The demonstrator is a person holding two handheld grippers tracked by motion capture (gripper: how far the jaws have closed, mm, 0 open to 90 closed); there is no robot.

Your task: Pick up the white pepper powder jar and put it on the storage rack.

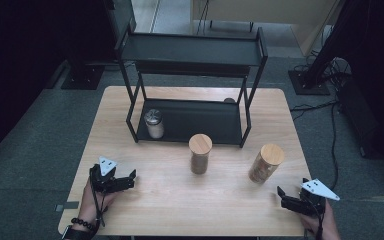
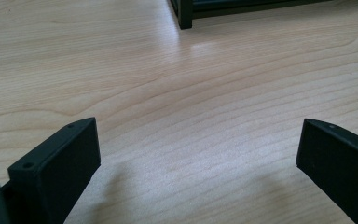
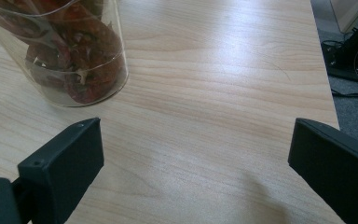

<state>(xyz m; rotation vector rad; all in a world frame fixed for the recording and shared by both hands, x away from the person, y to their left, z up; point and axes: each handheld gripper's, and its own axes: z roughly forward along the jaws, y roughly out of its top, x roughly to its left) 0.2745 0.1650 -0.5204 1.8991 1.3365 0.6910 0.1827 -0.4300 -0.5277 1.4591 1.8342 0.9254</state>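
Two glass jars with wooden lids stand on the wooden table [image 1: 180,200]: one in the middle [image 1: 200,153], the other [image 1: 266,162] to its right, holding dried red pieces [image 3: 70,51]. A smaller jar with a metal lid [image 1: 154,123] sits at the left end of the lower level of the black rack [image 1: 190,50]. My left gripper [image 1: 131,180] rests near the front left of the table, open, with bare wood between its jaws [image 2: 198,140]. My right gripper [image 1: 281,196] sits at the front right, open and empty [image 3: 196,140], just short of the red-filled jar.
The two-level rack spans the back middle of the table, and its front left foot [image 2: 185,14] lies ahead of my left gripper. The table's right edge [image 3: 326,70] is close to my right gripper, with grey floor, stands and cables [image 1: 325,75] beyond.
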